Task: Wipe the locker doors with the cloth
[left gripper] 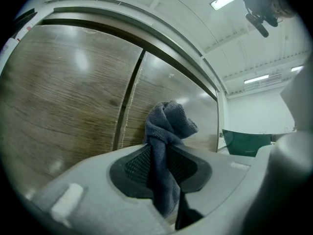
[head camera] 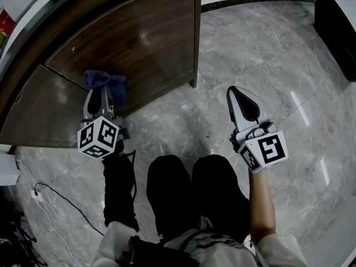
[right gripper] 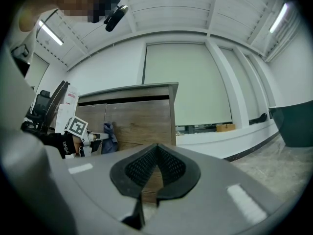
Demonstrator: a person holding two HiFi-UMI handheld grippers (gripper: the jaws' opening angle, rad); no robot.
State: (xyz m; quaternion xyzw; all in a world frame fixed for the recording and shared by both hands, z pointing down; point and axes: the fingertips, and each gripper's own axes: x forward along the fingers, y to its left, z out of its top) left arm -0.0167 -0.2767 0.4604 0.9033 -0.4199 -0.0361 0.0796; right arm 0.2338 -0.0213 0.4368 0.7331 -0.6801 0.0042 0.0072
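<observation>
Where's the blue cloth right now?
Head view, left side: the blue cloth is clamped in the left gripper, at the brown wooden locker door.

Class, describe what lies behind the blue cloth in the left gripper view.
Behind the blue cloth, clamped in the left gripper, stand the brown wooden locker doors and the dark seam between them. The patch of door directly behind the cloth is covered.

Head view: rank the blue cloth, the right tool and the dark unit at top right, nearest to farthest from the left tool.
1. The blue cloth, clamped in the left tool, at the locker door.
2. The right tool, off to the right.
3. The dark unit, far top-right corner.
</observation>
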